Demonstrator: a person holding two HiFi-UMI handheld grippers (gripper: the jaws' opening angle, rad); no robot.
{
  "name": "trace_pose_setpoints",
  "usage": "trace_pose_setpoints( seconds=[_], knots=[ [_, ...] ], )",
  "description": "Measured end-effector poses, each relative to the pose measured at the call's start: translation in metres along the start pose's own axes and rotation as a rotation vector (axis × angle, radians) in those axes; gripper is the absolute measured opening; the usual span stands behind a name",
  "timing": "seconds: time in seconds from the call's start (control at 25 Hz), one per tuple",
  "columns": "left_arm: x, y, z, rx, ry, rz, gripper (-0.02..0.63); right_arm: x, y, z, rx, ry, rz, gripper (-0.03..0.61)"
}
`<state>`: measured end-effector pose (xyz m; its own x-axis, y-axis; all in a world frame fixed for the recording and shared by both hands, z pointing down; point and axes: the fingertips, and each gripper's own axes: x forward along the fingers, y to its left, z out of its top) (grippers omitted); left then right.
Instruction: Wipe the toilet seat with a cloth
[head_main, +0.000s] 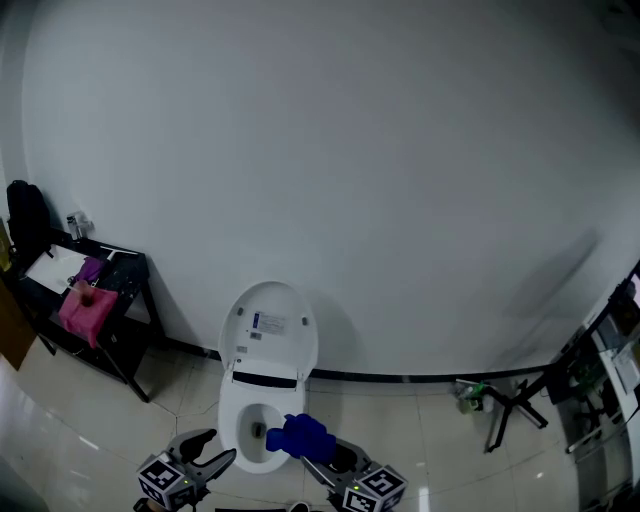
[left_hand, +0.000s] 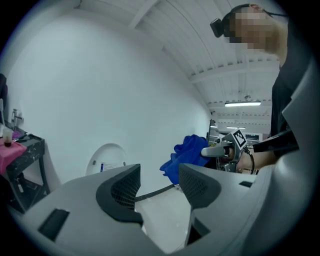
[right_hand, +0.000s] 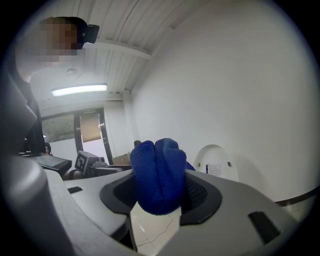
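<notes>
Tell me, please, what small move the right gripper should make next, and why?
Probably lower the right gripper until the blue cloth touches the toilet seat. Its jaws are shut on the cloth, which seems held above the seat's right side; the lid is already up.

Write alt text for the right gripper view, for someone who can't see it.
The right gripper is clamped on a bunched blue cloth that fills the foreground. Behind it, the raised toilet lid stands against a white wall at right, and the left gripper shows at left.
</notes>
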<state>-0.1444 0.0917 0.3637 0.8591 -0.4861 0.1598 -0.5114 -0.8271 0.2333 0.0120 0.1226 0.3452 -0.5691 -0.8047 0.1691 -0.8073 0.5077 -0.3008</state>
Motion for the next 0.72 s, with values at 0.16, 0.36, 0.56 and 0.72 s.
trace_pose_setpoints(
  seconds=[0.16,0.36,0.56,0.72],
  knots=[
    [-0.014,-0.02,0.007,-0.024,-0.026,0.011,0.244,-0.026,0.016,-0.001,-0.002,-0.009,0.0,0.225],
    [-0.019,-0.039,0.015,-0.037,-0.054,0.039,0.244,-0.049,0.02,0.011,-0.013,-0.017,0.021,0.224],
    [-0.009,-0.056,0.022,-0.035,-0.06,0.035,0.244,-0.066,0.015,0.023,-0.032,-0.034,0.034,0.223],
    [-0.004,-0.064,0.024,-0.034,-0.067,0.031,0.244,-0.074,0.016,0.025,-0.043,-0.033,0.047,0.222]
  ],
)
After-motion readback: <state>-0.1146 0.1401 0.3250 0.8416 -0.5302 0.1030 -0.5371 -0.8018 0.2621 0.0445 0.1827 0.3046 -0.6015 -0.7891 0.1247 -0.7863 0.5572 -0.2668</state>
